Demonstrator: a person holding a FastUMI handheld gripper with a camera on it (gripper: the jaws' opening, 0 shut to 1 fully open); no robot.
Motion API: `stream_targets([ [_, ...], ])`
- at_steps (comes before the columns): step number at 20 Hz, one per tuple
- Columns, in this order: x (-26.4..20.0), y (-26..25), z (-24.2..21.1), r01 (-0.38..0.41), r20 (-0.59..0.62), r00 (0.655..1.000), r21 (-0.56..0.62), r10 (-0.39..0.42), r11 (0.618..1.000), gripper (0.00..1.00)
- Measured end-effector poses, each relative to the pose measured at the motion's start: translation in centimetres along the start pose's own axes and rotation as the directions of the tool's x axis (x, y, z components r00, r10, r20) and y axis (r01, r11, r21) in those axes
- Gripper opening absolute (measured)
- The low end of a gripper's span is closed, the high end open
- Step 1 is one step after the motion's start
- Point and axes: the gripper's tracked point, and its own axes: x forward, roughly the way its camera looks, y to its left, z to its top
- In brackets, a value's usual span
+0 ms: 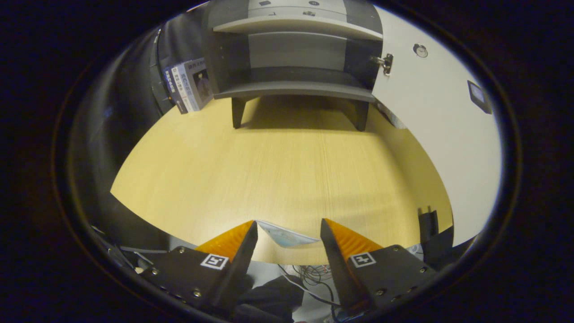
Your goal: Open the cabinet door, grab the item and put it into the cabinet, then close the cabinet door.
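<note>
The grey cabinet (296, 58) stands on short legs at the far side of the wooden table (287, 170). Its white door (430, 116) is swung wide open to the right, and the shelves inside are bare. A small flat pale packet (287, 237) sits between my fingertips, above the table's near edge, tilted with its left end higher. My gripper (289, 220) is shut on the packet, each end of which meets a finger.
Several books (188, 85) lean against the cabinet's left side. The open door runs along the table's right side, with a hinge (385, 63) at the cabinet. Cables (309, 273) hang below the table's near edge.
</note>
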Motion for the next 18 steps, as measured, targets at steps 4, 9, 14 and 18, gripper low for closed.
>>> stream_targets([
  [4, 0.3, 0.1, -0.1, 0.005, -0.004, 1.000, 0.004, -0.005, 1.000, 0.49],
  [9, -1.1, 0.4, 3.3, -0.017, 0.080, 0.997, -0.014, 0.018, 1.000, 0.49],
  [14, -0.4, 1.3, 4.3, -0.045, 0.073, 0.996, -0.057, 0.049, 0.997, 0.49],
  [18, -0.2, 1.3, 2.3, -0.046, 0.036, 0.998, -0.057, 0.048, 0.997, 0.49],
])
